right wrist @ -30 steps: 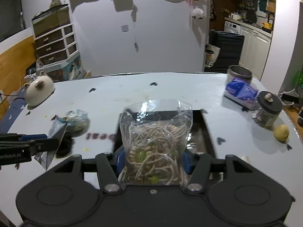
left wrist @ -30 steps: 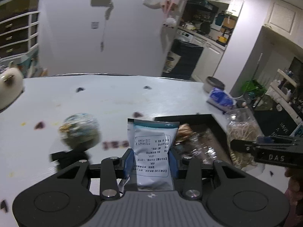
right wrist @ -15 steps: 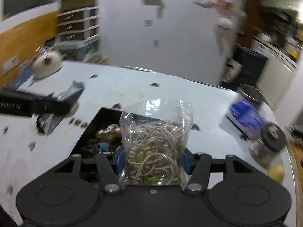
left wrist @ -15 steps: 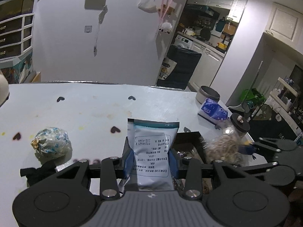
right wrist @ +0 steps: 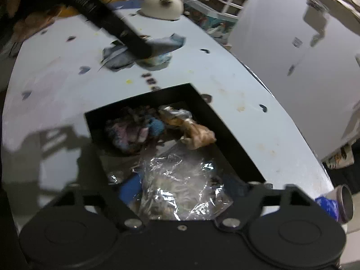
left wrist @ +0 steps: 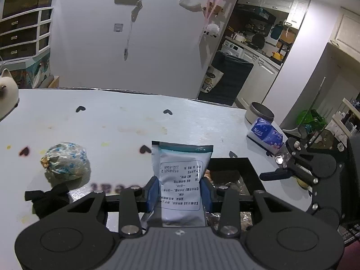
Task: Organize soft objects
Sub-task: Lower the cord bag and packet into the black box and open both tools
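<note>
My left gripper (left wrist: 180,189) is shut on a white and teal printed packet (left wrist: 180,168), held upright above the table just left of the black box (left wrist: 252,168). My right gripper (right wrist: 182,189) points down into the black box (right wrist: 225,121) and its jaws are opening. A clear bag of pale cords (right wrist: 180,184) lies between them in the box, and the blue pad (right wrist: 130,190) stands off its side. Other soft things fill the box: a pink and blue bundle (right wrist: 130,135) and a tan crumpled wrap (right wrist: 198,135).
A wrapped blue-and-white ball (left wrist: 65,160) and a small black piece (left wrist: 45,196) lie on the white table to the left. A white cat-shaped object (left wrist: 6,94) sits far left. A tin (left wrist: 261,112), a tissue pack (left wrist: 265,132) and a jar (left wrist: 290,148) stand at the right edge.
The right gripper rolled, tipped down over the black box and spread its jaws; the bag of cords now lies in the box. The left gripper shifted right, still holding the packet.
</note>
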The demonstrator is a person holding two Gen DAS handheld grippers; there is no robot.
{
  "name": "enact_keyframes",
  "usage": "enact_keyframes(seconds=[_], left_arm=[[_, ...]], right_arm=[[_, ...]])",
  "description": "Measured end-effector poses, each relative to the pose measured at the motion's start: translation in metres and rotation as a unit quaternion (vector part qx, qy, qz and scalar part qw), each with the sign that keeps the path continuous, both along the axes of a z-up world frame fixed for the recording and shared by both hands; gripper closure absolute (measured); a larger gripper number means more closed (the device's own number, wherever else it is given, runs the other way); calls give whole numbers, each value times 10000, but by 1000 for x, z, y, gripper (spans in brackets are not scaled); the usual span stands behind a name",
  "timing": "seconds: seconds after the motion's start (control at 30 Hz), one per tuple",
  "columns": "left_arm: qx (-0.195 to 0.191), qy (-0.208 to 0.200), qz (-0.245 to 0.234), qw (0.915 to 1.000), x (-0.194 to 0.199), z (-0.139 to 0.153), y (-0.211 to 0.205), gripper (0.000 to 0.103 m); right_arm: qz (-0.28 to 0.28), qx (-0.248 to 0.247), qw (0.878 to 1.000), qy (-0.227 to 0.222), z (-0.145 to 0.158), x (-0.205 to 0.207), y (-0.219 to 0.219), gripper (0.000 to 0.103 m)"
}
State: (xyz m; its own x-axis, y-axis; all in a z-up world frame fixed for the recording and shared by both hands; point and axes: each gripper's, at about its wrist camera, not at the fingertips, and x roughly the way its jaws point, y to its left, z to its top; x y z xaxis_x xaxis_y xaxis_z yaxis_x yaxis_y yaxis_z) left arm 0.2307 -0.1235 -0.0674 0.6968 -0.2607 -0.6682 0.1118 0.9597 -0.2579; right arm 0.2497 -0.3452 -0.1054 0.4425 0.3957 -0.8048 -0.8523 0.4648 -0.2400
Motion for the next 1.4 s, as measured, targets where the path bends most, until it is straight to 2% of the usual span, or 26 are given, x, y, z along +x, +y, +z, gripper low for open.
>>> enact_keyframes(seconds=[0.07, 0.13, 0.27, 0.33, 0.37, 0.47, 0.53, 0.63, 0.67, 0.73, 0.8, 0.9, 1.07, 1.17, 1.27, 1.33, 1.4], left_arm=[[-10, -5, -28, 10000, 3, 0, -4, 62], [-21, 2, -44, 10000, 6, -2, -7, 62], [-3, 28, -60, 10000, 13, -4, -12, 62], [18, 43, -67, 10000, 16, -4, -13, 62], [34, 47, -69, 10000, 17, -4, -14, 62], [83, 48, -122, 9999, 23, -3, -17, 62], [99, -7, -235, 9997, 28, 0, -19, 62], [66, -105, -662, 9977, 39, 3, -27, 62], [65, -121, -858, 9962, 42, 3, -31, 62], [137, -142, -1337, 9908, 50, 2, -43, 62], [276, -175, -1907, 9811, 57, 0, -57, 62], [537, -196, -2787, 9587, 67, -7, -80, 62], [1185, -155, -4151, 9019, 86, -28, -114, 62], [1476, -173, -4685, 8709, 92, -40, -128, 62], [1725, -232, -5069, 8443, 96, -49, -138, 61], [1925, -281, -5237, 8294, 99, -54, -142, 54], [2111, -374, -5346, 8175, 101, -59, -145, 37]], right_arm=[[-410, 360, 9980, 313, 7, 12, -5, 18], [-1048, 756, 9893, 672, 9, 27, -10, 24], [-2235, 1553, 9523, 1384, -1, 51, -15, 43], [-2635, 1722, 9386, 1409, -10, 57, -8, 45], [-2711, 1726, 9370, 1372, -14, 58, -4, 46], [-2546, 1376, 9461, 1453, -27, 58, 10, 71], [-2287, 1297, 9529, 1509, -29, 48, 12, 73], [-2129, 1378, 9521, 1710, -31, 36, 5, 75], [-2125, 1489, 9506, 1705, -29, 32, 1, 75], [-2335, 1771, 9398, 1759, -22, 29, -10, 71], [-2556, 2038, 9286, 1756, -14, 24, -20, 69], [-2764, 2232, 9200, 1655, -4, 16, -32, 69], [-3067, 2323, 9090, 1601, 1, 4, -50, 69], [-3221, 2366, 9024, 1609, 0, 0, -55, 69], [-3323, 2399, 8976, 1623, -1, -2, -57, 68], [-3363, 2414, 8957, 1622, -1, -4, -57, 68], [-3378, 2434, 8945, 1630, 0, -5, -58, 68]])
